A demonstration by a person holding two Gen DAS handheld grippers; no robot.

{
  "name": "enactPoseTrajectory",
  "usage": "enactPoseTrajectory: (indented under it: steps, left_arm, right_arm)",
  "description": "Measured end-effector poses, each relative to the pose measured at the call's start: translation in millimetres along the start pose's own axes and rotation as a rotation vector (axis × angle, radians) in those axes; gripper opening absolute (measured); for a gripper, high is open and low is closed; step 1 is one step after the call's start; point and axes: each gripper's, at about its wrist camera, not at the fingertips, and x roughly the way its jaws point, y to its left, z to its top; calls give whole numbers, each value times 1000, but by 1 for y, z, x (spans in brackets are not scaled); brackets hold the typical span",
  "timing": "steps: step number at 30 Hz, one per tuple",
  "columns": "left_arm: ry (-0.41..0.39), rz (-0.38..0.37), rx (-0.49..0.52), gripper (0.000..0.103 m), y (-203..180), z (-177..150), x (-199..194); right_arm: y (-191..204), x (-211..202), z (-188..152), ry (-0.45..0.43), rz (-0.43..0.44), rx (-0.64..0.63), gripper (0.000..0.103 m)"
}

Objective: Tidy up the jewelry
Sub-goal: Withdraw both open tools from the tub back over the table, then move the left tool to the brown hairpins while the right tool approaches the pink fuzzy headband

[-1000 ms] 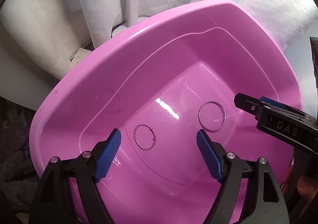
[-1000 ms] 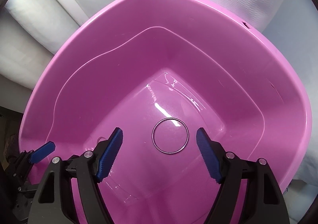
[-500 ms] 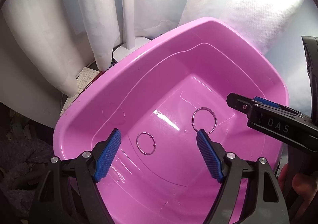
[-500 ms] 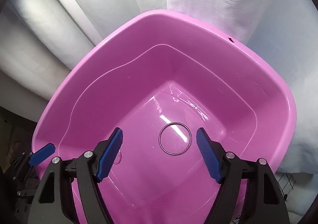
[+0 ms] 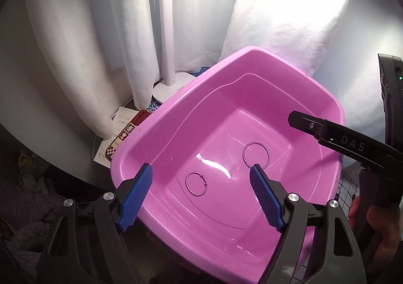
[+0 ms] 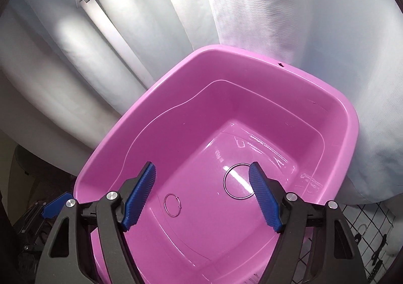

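A pink plastic tub (image 5: 176,117) (image 6: 252,57) holds two thin metal hoops on its floor. The smaller hoop (image 5: 196,183) (image 6: 172,204) lies left of the larger hoop (image 5: 256,155) (image 6: 238,181). My left gripper (image 5: 201,198) is open and empty, raised above the tub's near side. My right gripper (image 6: 201,198) is open and empty, also above the tub; one of its fingers (image 5: 327,132) reaches in from the right in the left wrist view. The left gripper's blue tip (image 6: 54,206) shows at the left edge of the right wrist view.
White curtains (image 5: 100,32) hang behind the tub. A white lamp pole and base (image 5: 171,82) stand at the back left. Patterned cards and paper (image 5: 121,135) lie beside the tub's left rim. A black wire grid with small dark items (image 6: 372,246) lies at the right.
Both grippers have pulled up and back from the tub, so it looks smaller and the curtains, lamp base and cards come into view. Both hoops stay on the tub floor.
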Motion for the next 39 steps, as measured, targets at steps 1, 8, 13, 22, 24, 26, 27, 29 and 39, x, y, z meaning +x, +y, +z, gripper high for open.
enactPoseTrajectory:
  steps: [1,8,13,22,24,26,27,29,39]
  left_arm:
    - [-12,-5,1,83,2,-3,-5]
    - [-86,-20,64,84,0,-21,-35]
    - [-116,-53,115,89,-11,-33,-44]
    - [-163,-180,272,91,-65,-60,-60]
    - [-174,-215,315,93,-80,-69,-64]
    - [-177,-255,350,93,-95,-78,-68]
    - [-175,-276,368,93,-103,-83,-69]
    - [-165,-319,403,93,-120,-94,-70]
    - [-69,-438,542,94,-194,-161,-59]
  right_arm:
    - [2,-7,-4,-23,-6,-2,73]
    - [9,-55,-46,-153,-56,13,73]
    - [2,-87,-84,-220,-117,61,73]
    - [-40,-147,-178,-288,-259,189,73]
    - [-56,-164,-204,-287,-305,251,73]
    - [-71,-184,-232,-289,-356,314,73]
    - [-78,-194,-245,-292,-383,341,73]
    - [-89,-213,-269,-297,-438,393,73]
    - [-141,-296,-394,-338,-626,651,73]
